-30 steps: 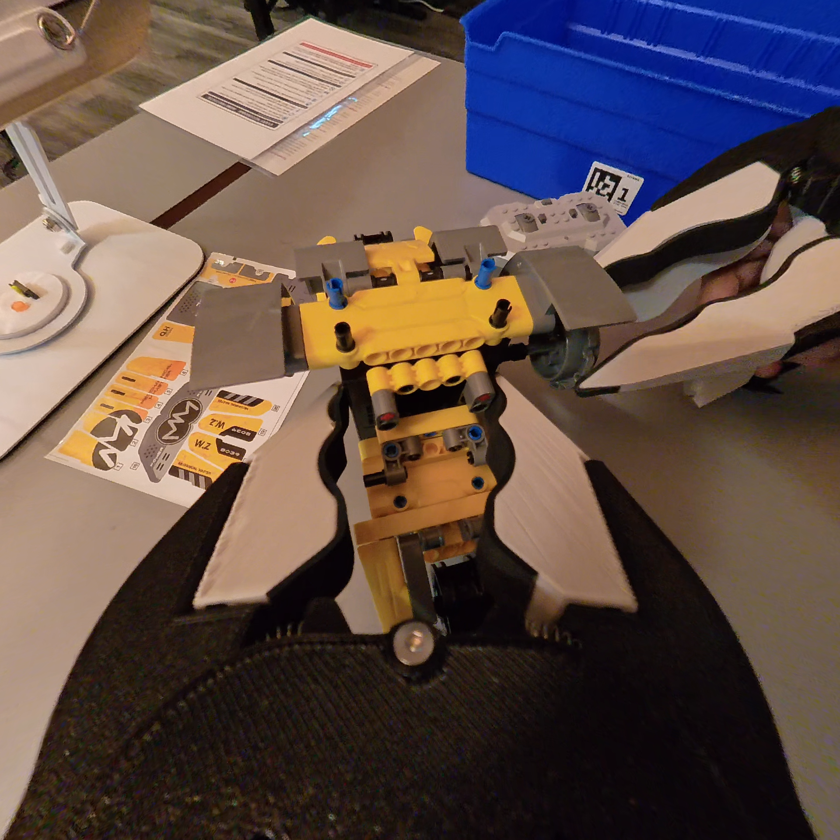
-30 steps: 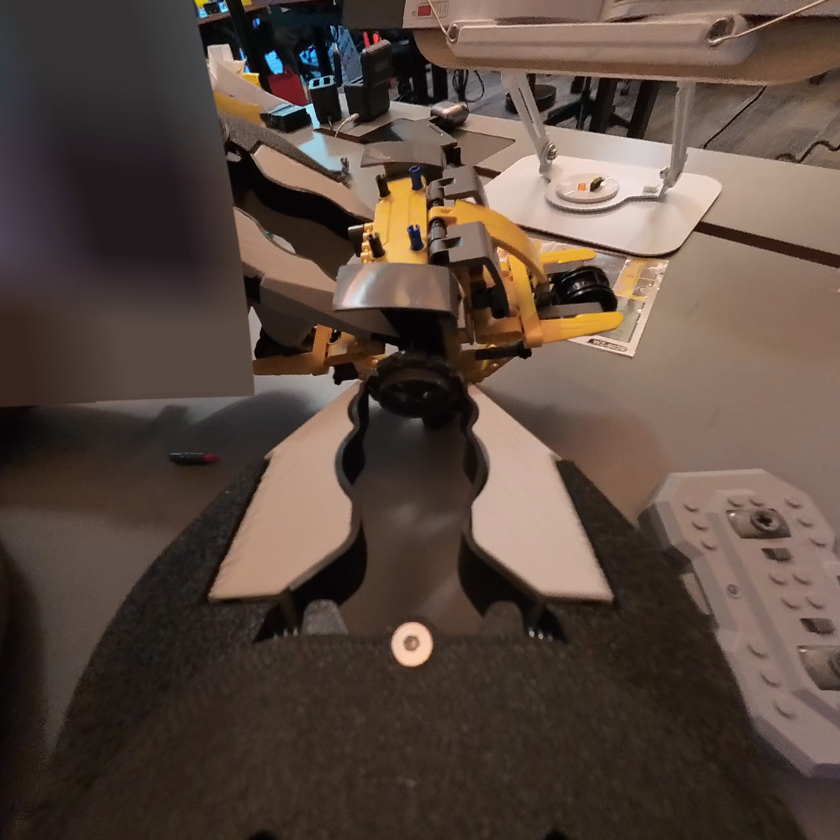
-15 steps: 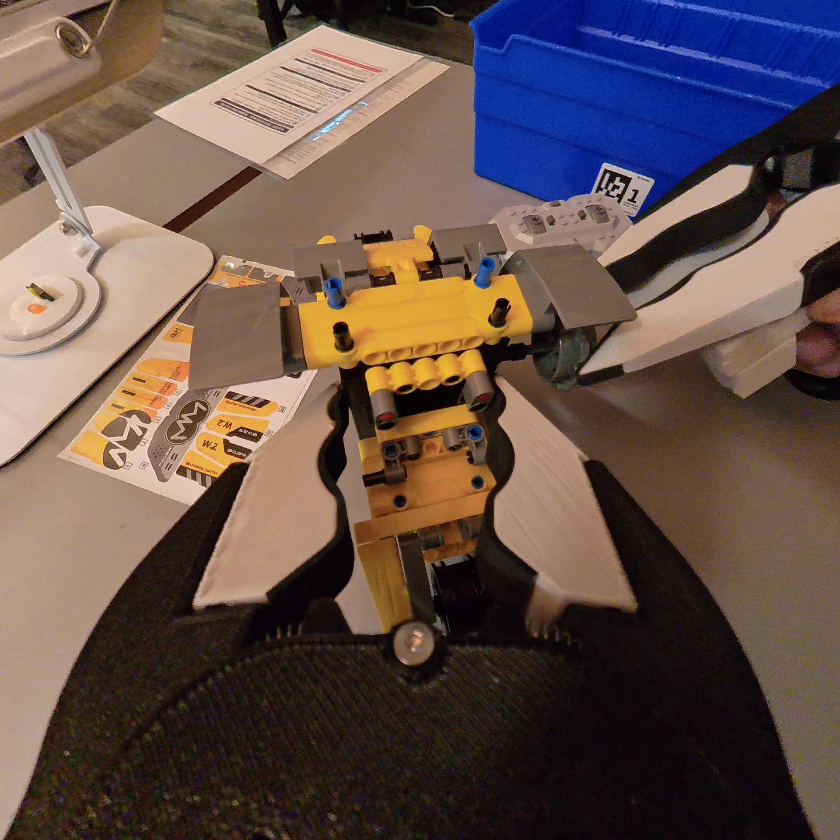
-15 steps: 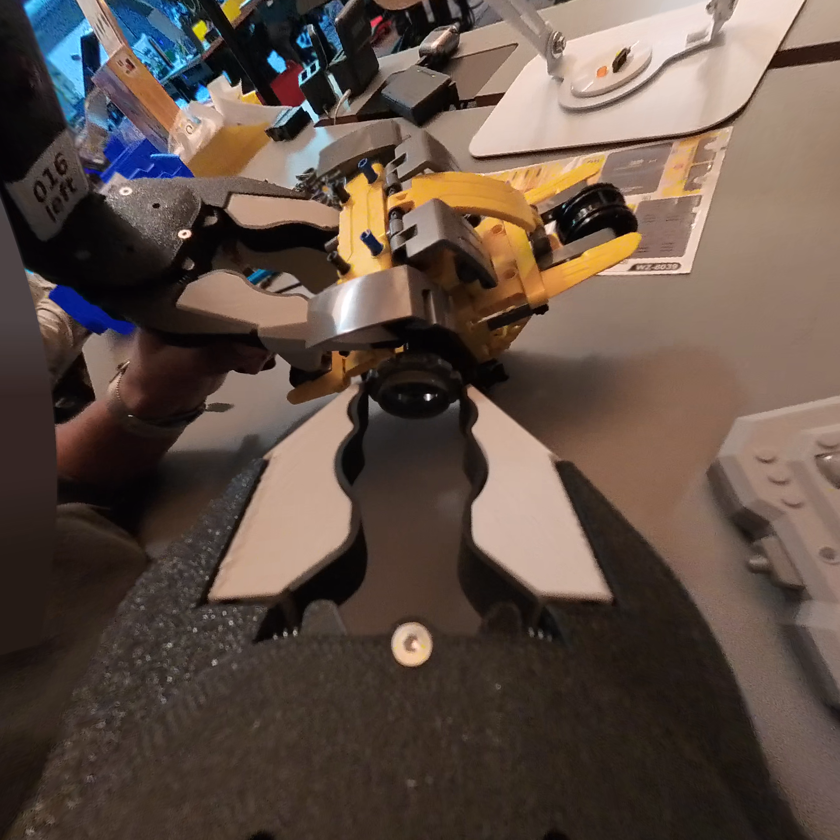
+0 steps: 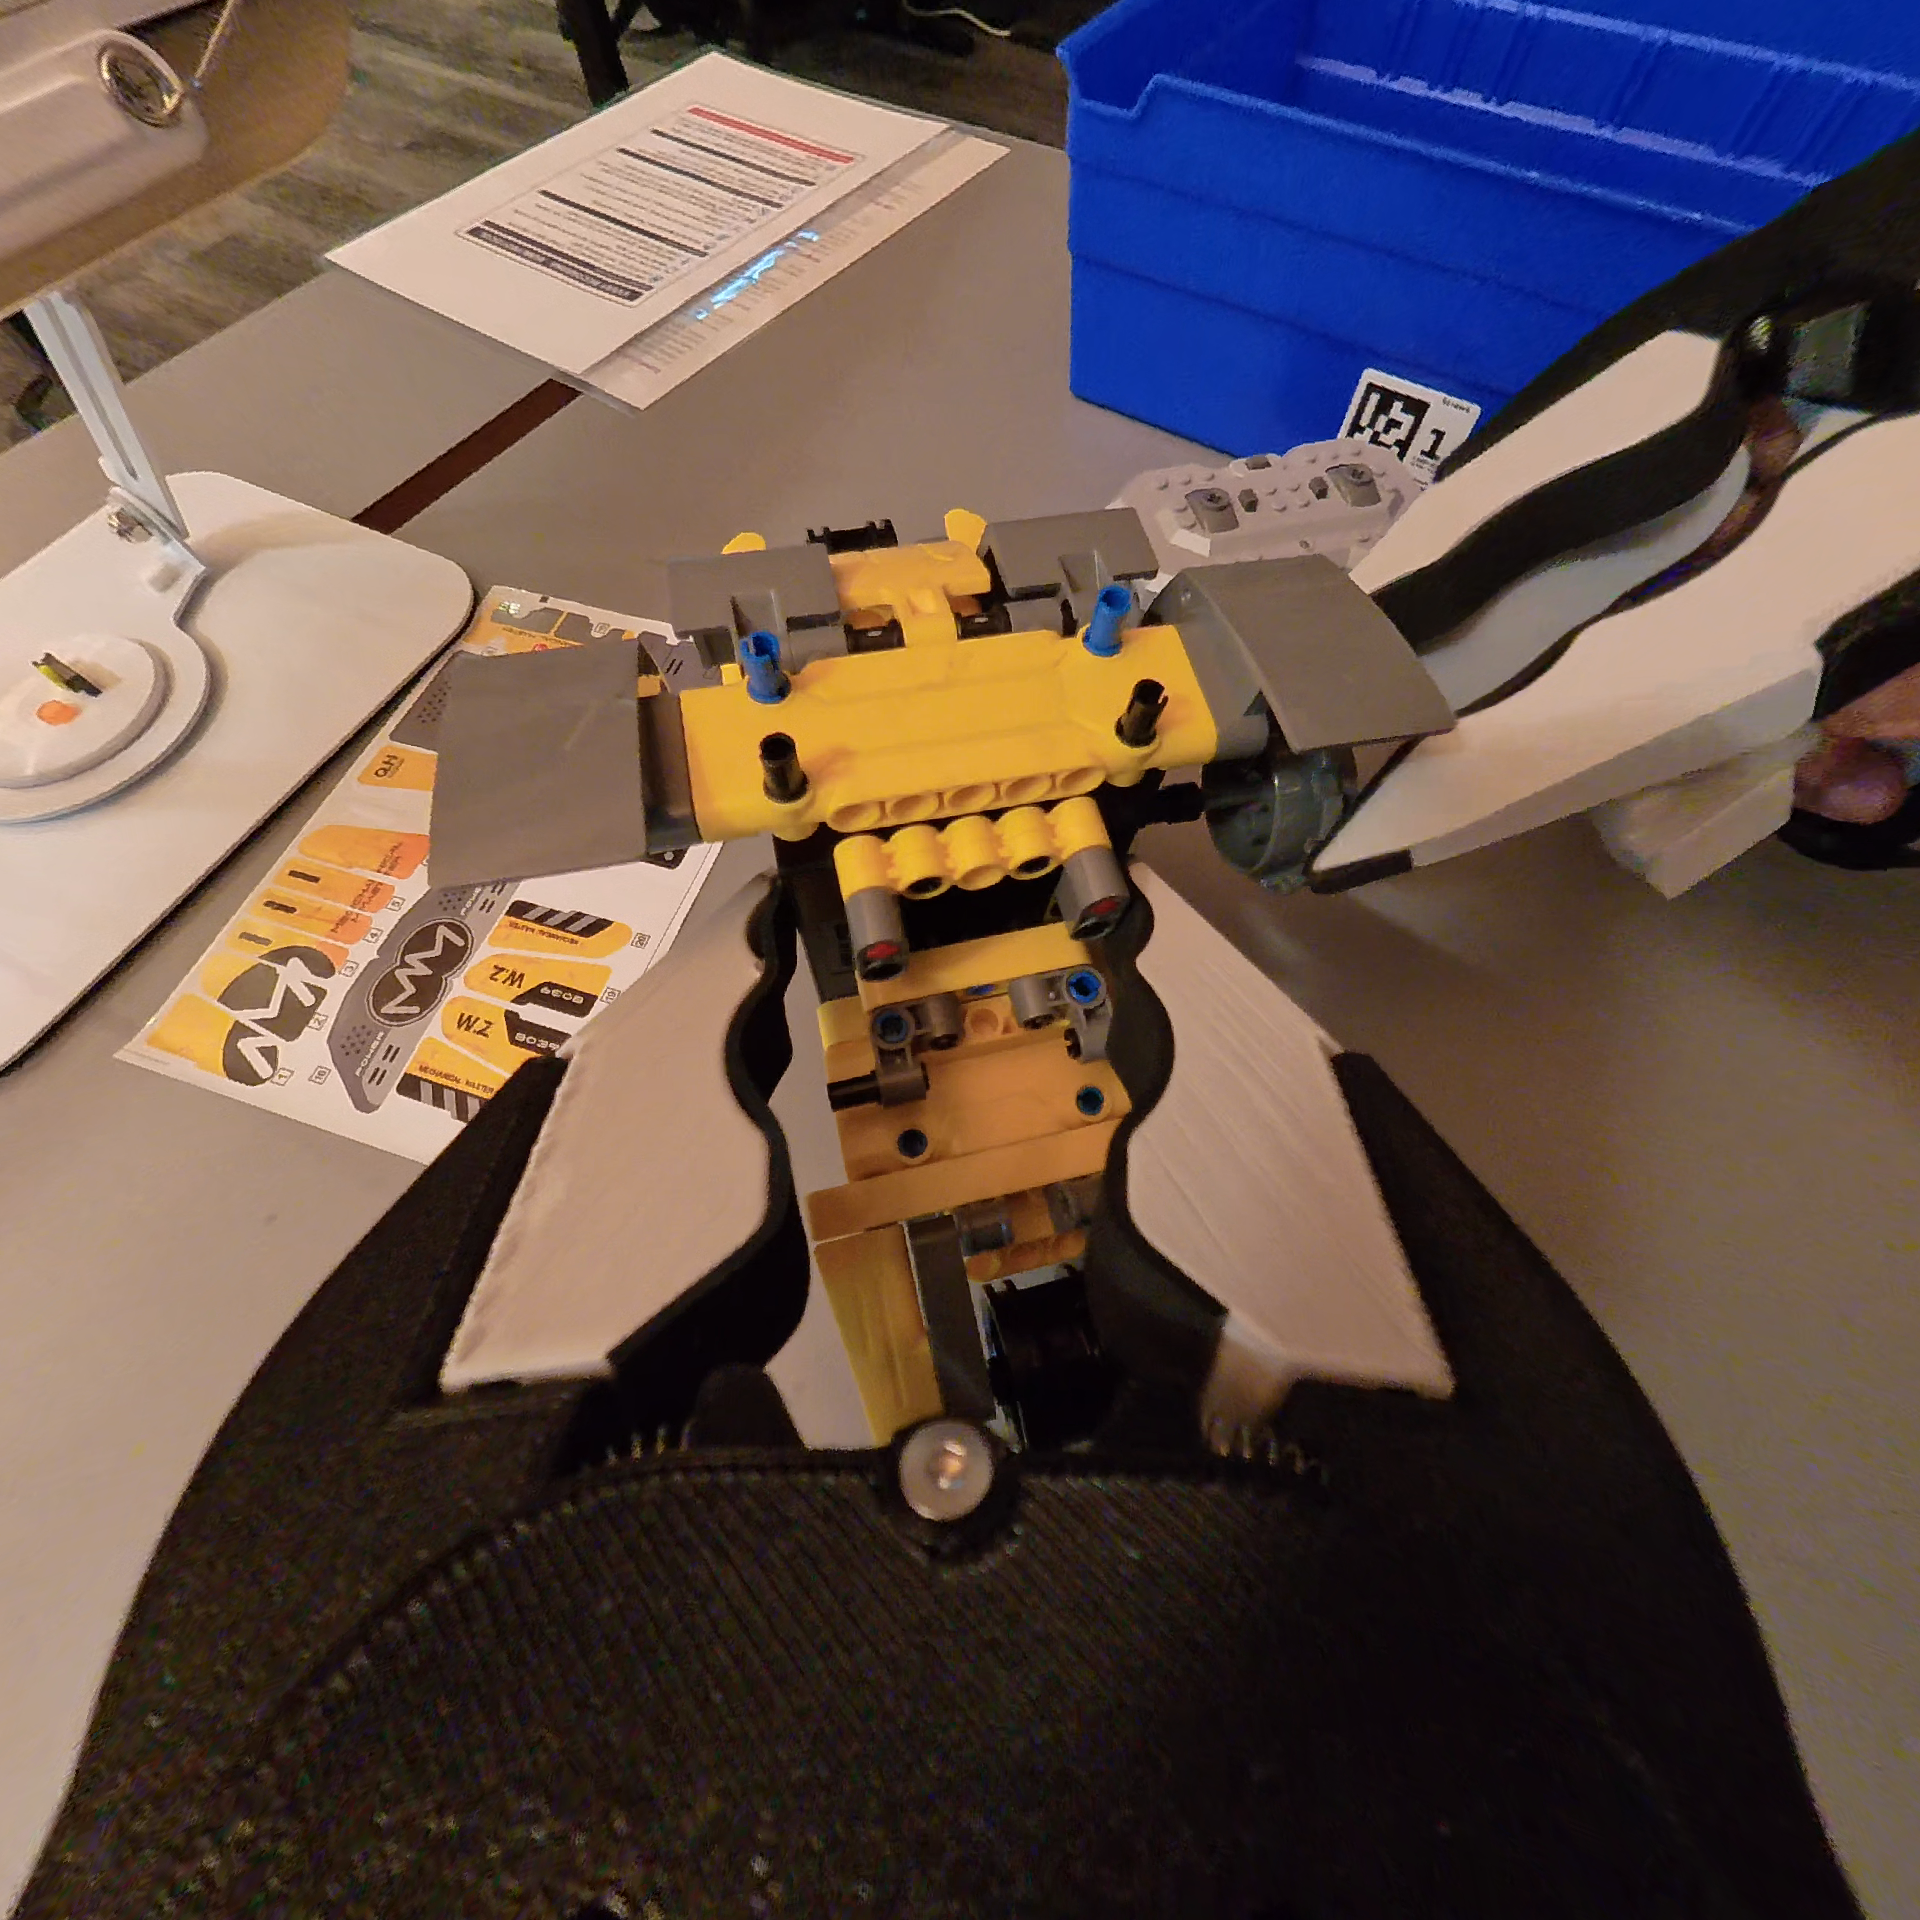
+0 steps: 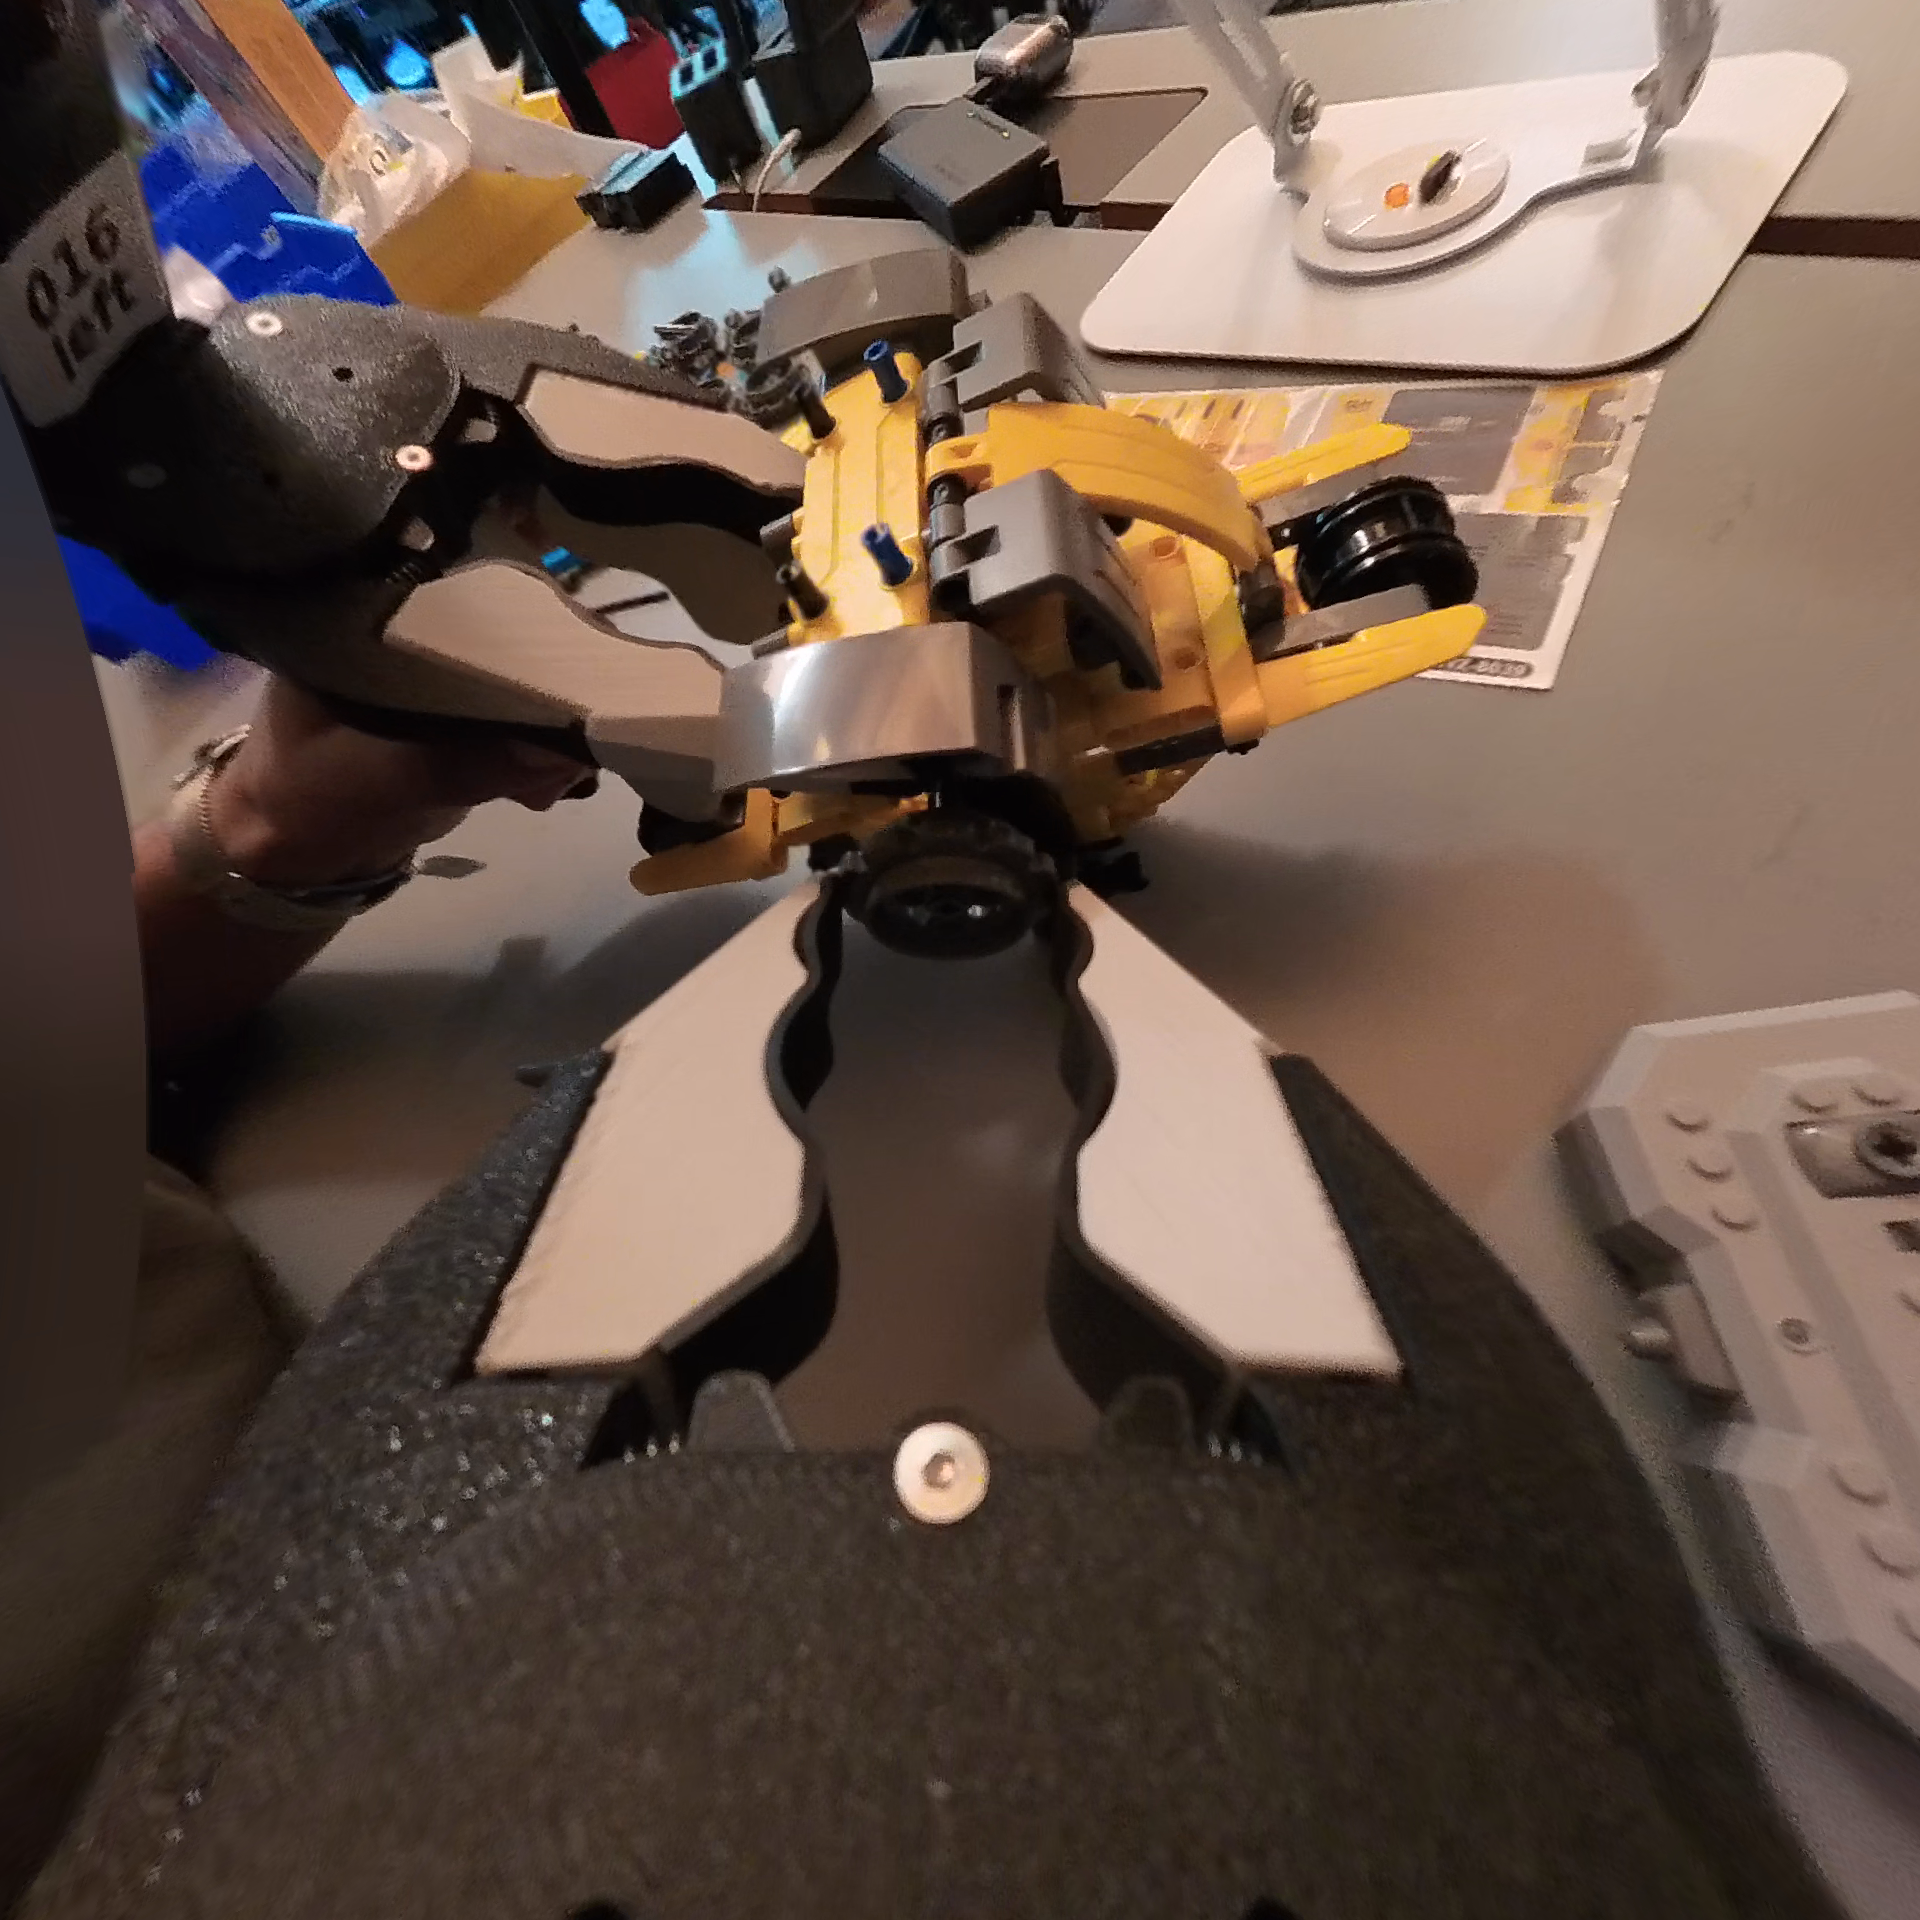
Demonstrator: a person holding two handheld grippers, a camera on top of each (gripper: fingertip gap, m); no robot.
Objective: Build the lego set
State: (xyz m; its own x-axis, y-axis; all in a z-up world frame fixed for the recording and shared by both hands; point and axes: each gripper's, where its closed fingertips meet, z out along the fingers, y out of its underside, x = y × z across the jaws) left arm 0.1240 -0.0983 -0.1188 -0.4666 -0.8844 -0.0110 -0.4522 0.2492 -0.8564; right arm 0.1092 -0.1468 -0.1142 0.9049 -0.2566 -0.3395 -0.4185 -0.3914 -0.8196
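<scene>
Left wrist view: left gripper (image 5: pixel 956 904) clamped on yellow model (image 5: pixel 935 717) - right gripper (image 6: pixel 943 914), freshly tilted, half-open, bracketing grey wheel hub (image 5: pixel 1273 821) - pinch unclear.

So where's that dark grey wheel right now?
The dark grey wheel sits on the yellow brick model's right side, under a grey curved panel, pinched between the tips of the right tongs, in both views.

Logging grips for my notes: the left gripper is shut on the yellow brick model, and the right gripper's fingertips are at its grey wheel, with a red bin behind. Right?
Not quite: the bin is blue, as the left wrist view shows. The left gripper is shut on the model, and the right gripper has its fingertips at the wheel.
</scene>
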